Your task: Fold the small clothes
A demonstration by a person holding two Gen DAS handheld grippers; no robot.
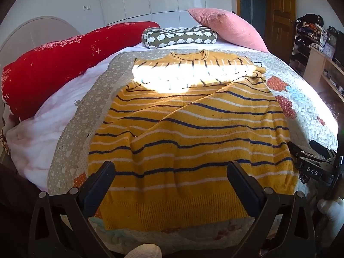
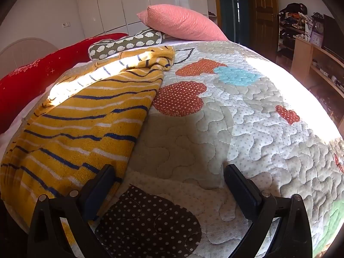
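A yellow knitted sweater (image 1: 189, 133) with navy and white stripes lies flat on the quilted bedspread (image 1: 305, 116), sleeves folded in across its body, collar at the far end. My left gripper (image 1: 172, 180) is open and empty, its fingers hovering over the sweater's ribbed hem. In the right wrist view the sweater (image 2: 86, 124) lies to the left. My right gripper (image 2: 169, 187) is open and empty over the bare quilt (image 2: 247, 116), its left finger (image 2: 101, 185) at the sweater's right edge. The right gripper also shows at the right edge of the left wrist view (image 1: 316, 163).
A red bolster (image 1: 60, 64), a hedgehog-print cushion (image 1: 180, 37) and a pink pillow (image 1: 228, 26) lie at the far end of the bed. White blanket (image 1: 43, 133) bunches at the left. Shelves (image 2: 318, 49) and a wooden door (image 1: 279, 13) stand at the right.
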